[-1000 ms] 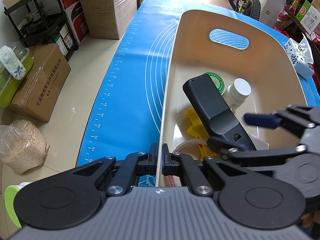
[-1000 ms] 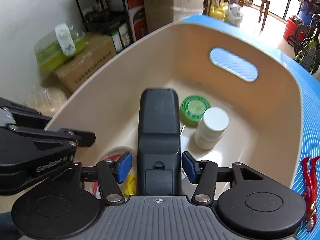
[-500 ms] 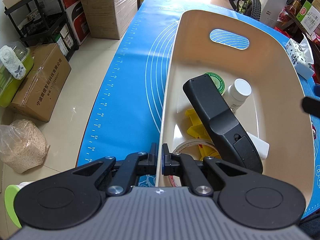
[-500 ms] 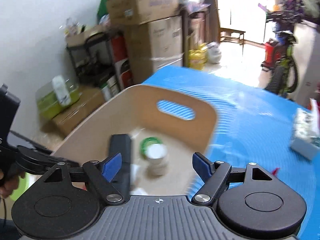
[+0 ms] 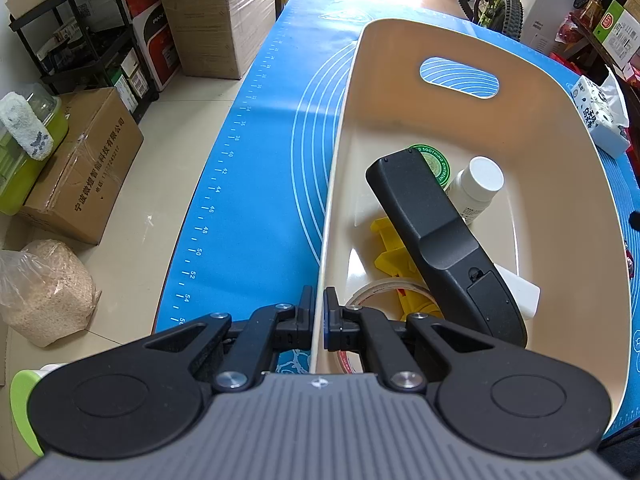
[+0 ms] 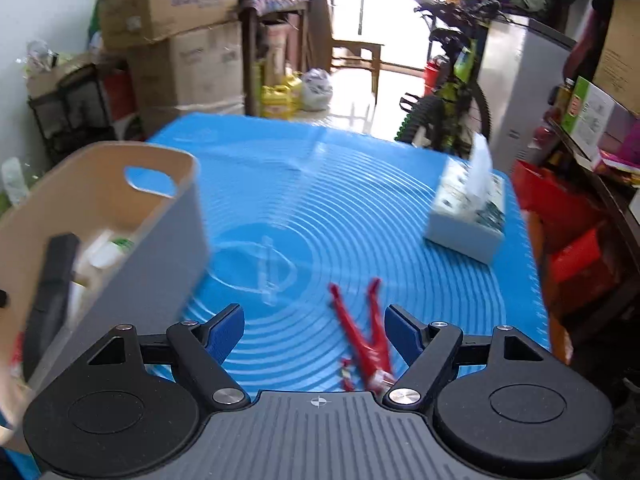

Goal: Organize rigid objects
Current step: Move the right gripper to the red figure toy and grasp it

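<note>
Released a moment ago, the black remote (image 5: pixel 444 240) now lies inside the beige bin (image 5: pixel 560 152), whose rim is pinched by the left gripper (image 5: pixel 319 312). Rightward, the right gripper (image 6: pixel 316 330) is spread wide, empty, above red pliers (image 6: pixel 370 344), likely next.

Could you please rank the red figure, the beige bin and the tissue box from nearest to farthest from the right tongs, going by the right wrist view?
From the open right tongs:
1. Red figure: lying on the blue mat just ahead, between the fingers, toward the right one.
2. Beige bin: to the left, somewhat farther ahead.
3. Tissue box: far right, near the mat's edge.
</note>
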The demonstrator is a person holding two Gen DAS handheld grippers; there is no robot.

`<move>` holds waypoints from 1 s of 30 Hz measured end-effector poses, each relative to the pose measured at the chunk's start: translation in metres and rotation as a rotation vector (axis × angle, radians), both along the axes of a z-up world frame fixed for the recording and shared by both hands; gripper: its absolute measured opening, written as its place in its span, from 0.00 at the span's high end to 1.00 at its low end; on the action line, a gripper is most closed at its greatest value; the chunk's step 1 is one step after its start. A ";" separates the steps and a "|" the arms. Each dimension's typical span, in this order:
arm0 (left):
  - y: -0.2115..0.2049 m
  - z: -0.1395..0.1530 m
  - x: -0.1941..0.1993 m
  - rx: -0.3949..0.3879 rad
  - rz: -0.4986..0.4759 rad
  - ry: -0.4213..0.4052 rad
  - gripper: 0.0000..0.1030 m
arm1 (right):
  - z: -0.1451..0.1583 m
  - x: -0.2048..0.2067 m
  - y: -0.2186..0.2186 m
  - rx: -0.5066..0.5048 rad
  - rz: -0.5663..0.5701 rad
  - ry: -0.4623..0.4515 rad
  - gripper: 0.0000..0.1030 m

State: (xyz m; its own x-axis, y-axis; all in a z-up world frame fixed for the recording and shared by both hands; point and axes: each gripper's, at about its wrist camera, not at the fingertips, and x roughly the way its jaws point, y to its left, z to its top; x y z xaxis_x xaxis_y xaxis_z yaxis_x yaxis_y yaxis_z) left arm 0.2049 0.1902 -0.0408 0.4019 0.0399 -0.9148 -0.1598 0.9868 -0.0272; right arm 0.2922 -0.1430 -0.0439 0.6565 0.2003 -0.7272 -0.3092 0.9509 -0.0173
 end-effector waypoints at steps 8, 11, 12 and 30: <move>-0.001 0.000 0.000 0.001 0.000 0.000 0.95 | -0.034 0.017 -0.027 -0.042 -0.076 0.063 0.29; 0.000 0.000 0.000 0.003 0.000 0.001 0.95 | -0.046 0.024 -0.032 -0.052 -0.086 0.089 0.33; 0.000 0.001 0.000 0.003 0.000 0.001 0.95 | -0.050 0.026 -0.033 -0.055 -0.084 0.098 0.34; -0.002 -0.001 0.001 0.017 -0.002 0.007 0.95 | -0.072 0.032 -0.024 -0.062 -0.037 0.143 0.67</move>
